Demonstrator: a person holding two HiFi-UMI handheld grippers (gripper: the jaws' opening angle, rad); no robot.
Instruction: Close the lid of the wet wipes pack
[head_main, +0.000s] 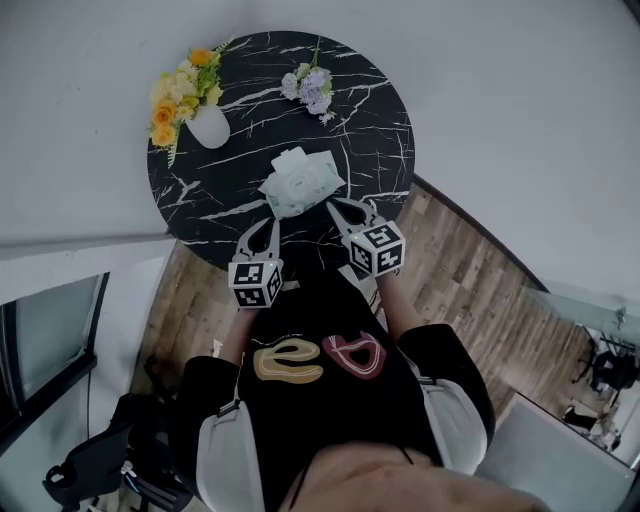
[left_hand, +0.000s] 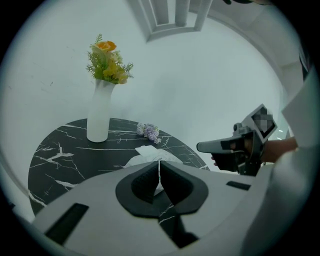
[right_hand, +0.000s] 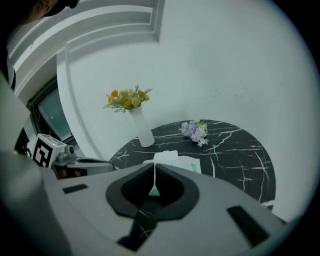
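Observation:
The wet wipes pack (head_main: 302, 180), white with pale green print, lies on the near half of a round black marble table (head_main: 380, 120). Its white lid flap sticks up at the end nearer the vase. Just short of the pack's near edge, my left gripper (head_main: 272, 222) and right gripper (head_main: 333, 207) point at it from either side; neither touches it. Both have their jaws shut with nothing between them. The pack (left_hand: 150, 156) shows just past my left gripper's (left_hand: 159, 165) tips. In the right gripper view, the pack (right_hand: 175, 161) lies beyond my right gripper's (right_hand: 154, 167) tips.
A white vase of yellow and orange flowers (head_main: 208, 125) stands at the table's left. A small bunch of purple flowers (head_main: 310, 90) lies at the far side. Wooden floor (head_main: 470, 280) and white walls surround the table.

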